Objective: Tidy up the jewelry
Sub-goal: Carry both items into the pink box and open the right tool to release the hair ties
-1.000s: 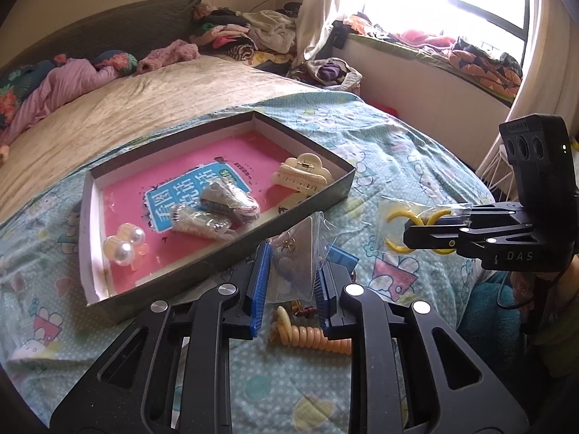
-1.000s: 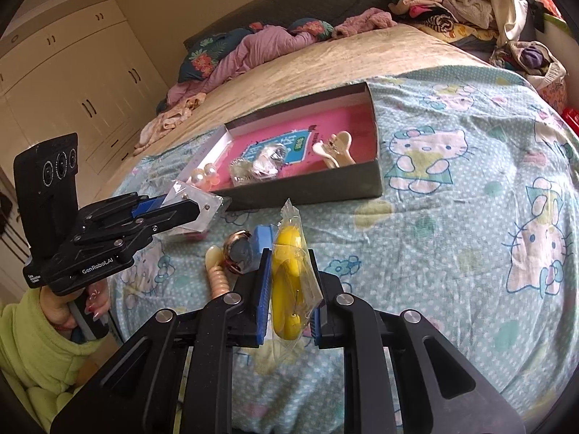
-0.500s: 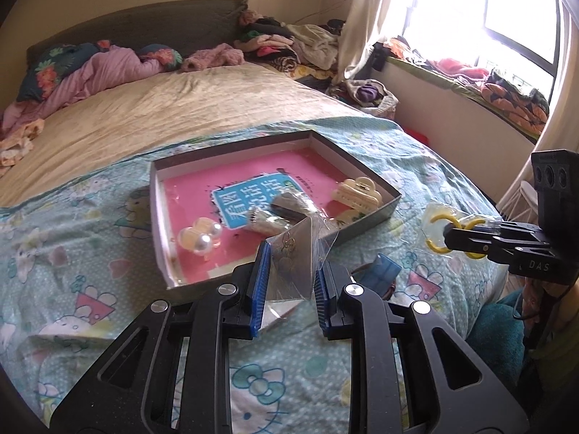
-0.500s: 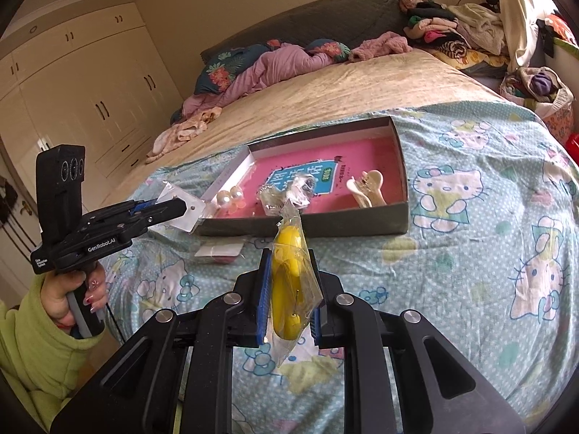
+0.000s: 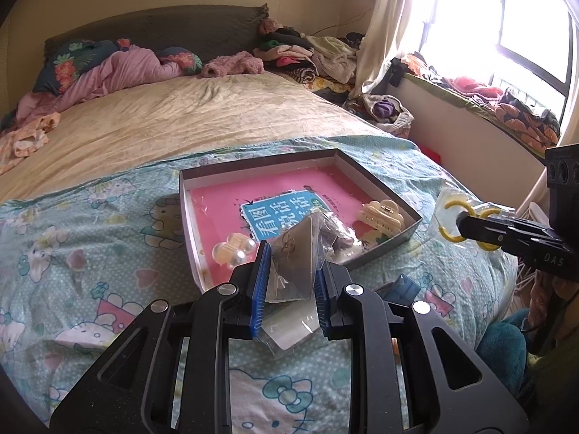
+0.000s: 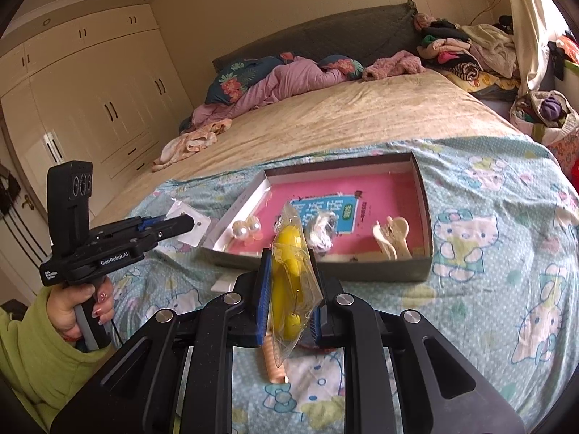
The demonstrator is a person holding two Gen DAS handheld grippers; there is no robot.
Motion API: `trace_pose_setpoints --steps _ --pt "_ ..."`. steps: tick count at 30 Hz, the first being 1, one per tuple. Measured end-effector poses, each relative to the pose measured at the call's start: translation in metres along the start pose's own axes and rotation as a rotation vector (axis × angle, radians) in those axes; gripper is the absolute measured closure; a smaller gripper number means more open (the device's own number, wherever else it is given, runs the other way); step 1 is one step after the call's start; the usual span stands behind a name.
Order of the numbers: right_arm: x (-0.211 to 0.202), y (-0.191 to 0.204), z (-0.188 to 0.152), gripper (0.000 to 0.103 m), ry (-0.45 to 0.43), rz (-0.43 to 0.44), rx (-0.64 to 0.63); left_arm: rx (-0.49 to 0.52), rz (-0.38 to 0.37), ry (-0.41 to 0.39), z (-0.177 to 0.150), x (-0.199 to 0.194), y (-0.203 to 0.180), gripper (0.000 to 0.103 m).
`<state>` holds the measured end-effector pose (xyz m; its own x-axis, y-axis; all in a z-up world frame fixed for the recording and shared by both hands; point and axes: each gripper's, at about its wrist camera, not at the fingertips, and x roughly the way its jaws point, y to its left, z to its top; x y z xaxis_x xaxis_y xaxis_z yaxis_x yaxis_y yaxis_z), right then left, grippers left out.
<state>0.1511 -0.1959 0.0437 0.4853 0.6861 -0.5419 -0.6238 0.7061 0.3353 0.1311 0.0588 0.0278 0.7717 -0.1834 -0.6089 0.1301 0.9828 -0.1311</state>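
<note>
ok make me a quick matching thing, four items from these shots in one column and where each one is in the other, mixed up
Things:
1. yellow hoops bag
2. earring card bag
3. cream hair claw
4. pearl hair tie

Places:
A. in the box, near its left wall
B. in the right gripper
C. in the box, right corner
D. in the left gripper

Pairs: 1-B, 2-D, 3-C, 4-A

Left tool (image 5: 291, 271) clamped shut; right tool (image 6: 289, 278) likewise, both tilted downward.

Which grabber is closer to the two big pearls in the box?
Left. The left gripper holds its clear packet right beside the pearls at the box's near edge. The right gripper, clamping the yellow earring bag, is off past the opposite corner.
</note>
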Motion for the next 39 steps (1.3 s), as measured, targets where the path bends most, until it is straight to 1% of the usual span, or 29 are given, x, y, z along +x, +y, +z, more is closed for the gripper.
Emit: trace_pose_setpoints --steps 8,17,22,25,30,39 --pt "0.001 0.004 0.023 0.087 -0.04 -0.008 -0.025 -0.008 0.007 -0.02 0.015 0.008 0.004 0.088" --pt "0.005 -0.005 0.051 0.087 -0.088 -0.009 -0.002 -0.001 0.011 -0.037 0.033 0.018 0.004 0.088" --pt "0.016 -0.011 0.061 0.087 -0.085 -0.013 0.015 -0.013 0.011 -0.034 0.036 0.029 0.005 0.088" --pt "0.025 -0.016 0.067 0.087 -0.084 -0.015 0.028 -0.021 0.008 -0.022 0.035 0.039 0.005 0.088" --pt "0.039 -0.024 0.071 0.087 -0.08 -0.016 0.045 -0.011 0.024 0.002 0.031 0.054 0.004 0.088" --pt "0.074 -0.038 0.066 0.087 -0.023 -0.028 0.084 -0.003 0.039 0.058 0.02 0.08 0.003 0.088"
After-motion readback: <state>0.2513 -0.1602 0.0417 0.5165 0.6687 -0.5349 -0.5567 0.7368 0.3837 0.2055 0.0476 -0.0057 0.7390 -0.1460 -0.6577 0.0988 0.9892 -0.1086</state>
